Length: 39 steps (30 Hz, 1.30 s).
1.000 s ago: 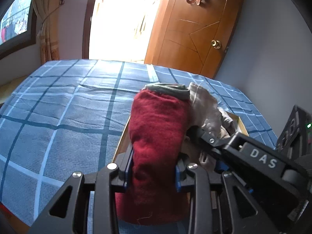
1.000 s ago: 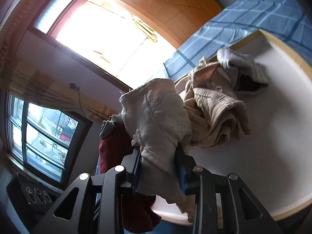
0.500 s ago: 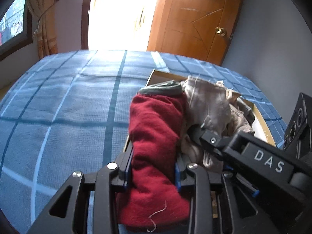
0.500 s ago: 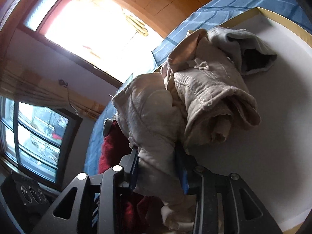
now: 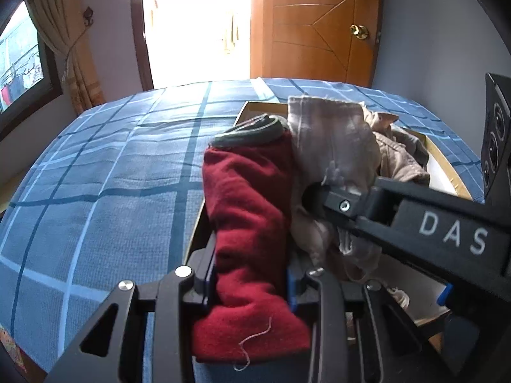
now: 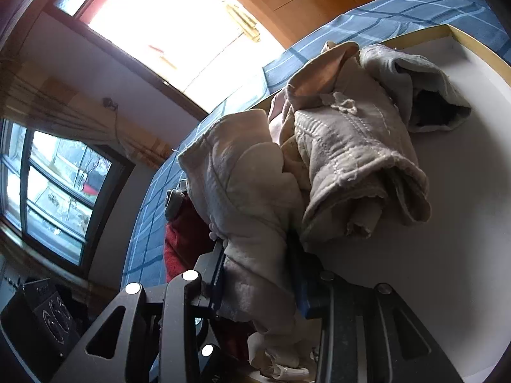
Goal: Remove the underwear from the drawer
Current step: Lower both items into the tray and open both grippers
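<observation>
Blue checked bedding (image 5: pixel 105 172) is spreading under the drawer (image 6: pixel 453 210). Left gripper (image 5: pixel 250 282) jaws are clamping red underwear (image 5: pixel 249 210), right gripper (image 6: pixel 255 284) jaws are clamping beige underwear (image 6: pixel 246 198). Only the right wrist view is showing the drawer's white floor and remaining beige pile (image 6: pixel 351 146).

- 2 grippers: left gripper (image 5: pixel 250 287), right gripper (image 6: pixel 258 274)
- 1 red underwear (image 5: pixel 252 210), w/ grey-green waistband, in the left one
- 1 beige underwear (image 6: pixel 246 191), in the right one
- approx. 2 more garments in drawer: tan stitched piece (image 6: pixel 345 159), grey-white piece (image 6: pixel 412 79); exact no. hard to tell, bunched up
- 1 drawer (image 6: pixel 463 191), white floor, wood rim
- 1 blue checked bedspread (image 5: pixel 95 191)
- 1 wooden door (image 5: pixel 313 25), 1 brass knob (image 5: pixel 358 31)
- 1 window (image 6: pixel 54 191), 1 curtain (image 5: pixel 68 51)
</observation>
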Each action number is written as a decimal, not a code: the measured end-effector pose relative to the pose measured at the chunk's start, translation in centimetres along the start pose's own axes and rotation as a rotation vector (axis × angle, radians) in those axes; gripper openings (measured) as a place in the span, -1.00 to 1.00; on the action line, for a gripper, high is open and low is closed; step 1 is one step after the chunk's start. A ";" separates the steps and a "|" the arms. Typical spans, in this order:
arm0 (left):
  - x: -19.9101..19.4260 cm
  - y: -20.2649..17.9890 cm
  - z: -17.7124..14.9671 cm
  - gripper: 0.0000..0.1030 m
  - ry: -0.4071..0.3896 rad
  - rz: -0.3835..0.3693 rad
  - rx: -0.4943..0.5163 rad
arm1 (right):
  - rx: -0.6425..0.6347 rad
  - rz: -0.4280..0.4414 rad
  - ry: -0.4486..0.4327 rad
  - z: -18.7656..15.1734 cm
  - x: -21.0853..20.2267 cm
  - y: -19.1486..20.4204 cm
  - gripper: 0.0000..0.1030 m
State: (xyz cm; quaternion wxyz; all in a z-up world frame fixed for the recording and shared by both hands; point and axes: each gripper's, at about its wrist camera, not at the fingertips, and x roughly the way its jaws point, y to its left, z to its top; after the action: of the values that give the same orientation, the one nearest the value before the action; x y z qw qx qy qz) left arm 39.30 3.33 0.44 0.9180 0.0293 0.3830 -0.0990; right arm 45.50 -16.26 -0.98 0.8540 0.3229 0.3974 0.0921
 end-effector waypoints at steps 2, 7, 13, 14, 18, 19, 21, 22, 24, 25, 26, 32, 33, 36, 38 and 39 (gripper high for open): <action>-0.2 -0.2 -0.3 -0.38 0.001 0.011 -0.008 | -0.026 0.002 0.013 0.0 0.0 0.2 -0.27; -1.6 -1.0 -1.3 -0.38 0.006 0.047 -0.030 | -0.063 0.017 0.048 -0.3 -0.4 -0.1 -0.27; -3.2 -2.2 -2.7 -0.38 0.021 0.081 -0.060 | -0.104 0.017 0.068 -1.5 -1.8 -0.5 -0.27; -3.4 -2.3 -2.8 -0.38 0.020 0.085 -0.064 | -0.109 0.018 0.068 -1.8 -2.0 -0.6 -0.27; -3.6 -2.4 -3.0 -0.38 0.020 0.095 -0.076 | -0.125 0.022 0.063 -2.3 -2.7 -1.0 -0.25; -3.6 -2.3 -2.9 -0.36 0.017 0.094 -0.085 | -0.132 0.021 0.060 -2.4 -2.8 -0.9 -0.24; -3.6 -2.2 -2.8 -0.32 0.007 0.097 -0.094 | -0.160 0.019 0.049 -2.5 -2.7 -0.6 -0.11; -3.6 -2.2 -2.8 -0.30 0.004 0.094 -0.096 | -0.170 0.029 0.046 -2.5 -2.7 -0.5 -0.06; -3.8 -2.1 -2.8 -0.29 0.006 0.080 -0.102 | -0.179 0.062 0.053 -2.6 -2.8 -0.5 0.15; -4.0 -2.0 -2.8 -0.27 0.008 0.072 -0.100 | -0.170 0.071 0.055 -2.6 -3.0 -0.6 0.15; -4.3 -2.0 -2.7 -0.24 0.009 0.065 -0.096 | -0.155 0.080 0.051 -2.5 -3.3 -0.7 0.16; -7.6 -2.7 -3.0 0.60 -0.054 0.130 -0.067 | -0.171 0.154 -0.067 -2.8 -7.8 -0.6 0.25; -8.7 -3.0 -3.2 0.74 -0.093 0.147 -0.051 | -0.185 0.151 -0.096 -3.0 -8.8 -0.4 0.30; -10.7 -3.6 -3.8 0.93 -0.161 0.188 -0.034 | -0.210 0.143 -0.148 -3.6 -11.0 -0.1 0.32; -11.5 -3.8 -4.2 0.93 -0.166 0.189 -0.026 | -0.221 0.132 -0.170 -4.0 -12.3 -0.1 0.32; -11.8 -3.9 -4.3 0.93 -0.164 0.186 -0.029 | -0.227 0.121 -0.182 -4.2 -12.9 -0.3 0.32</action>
State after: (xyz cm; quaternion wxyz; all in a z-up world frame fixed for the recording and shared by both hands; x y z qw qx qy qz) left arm 27.38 1.95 5.84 0.9518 0.0434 0.3034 -0.0098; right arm 33.77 -19.77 4.81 0.9104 0.2546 0.2853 0.1579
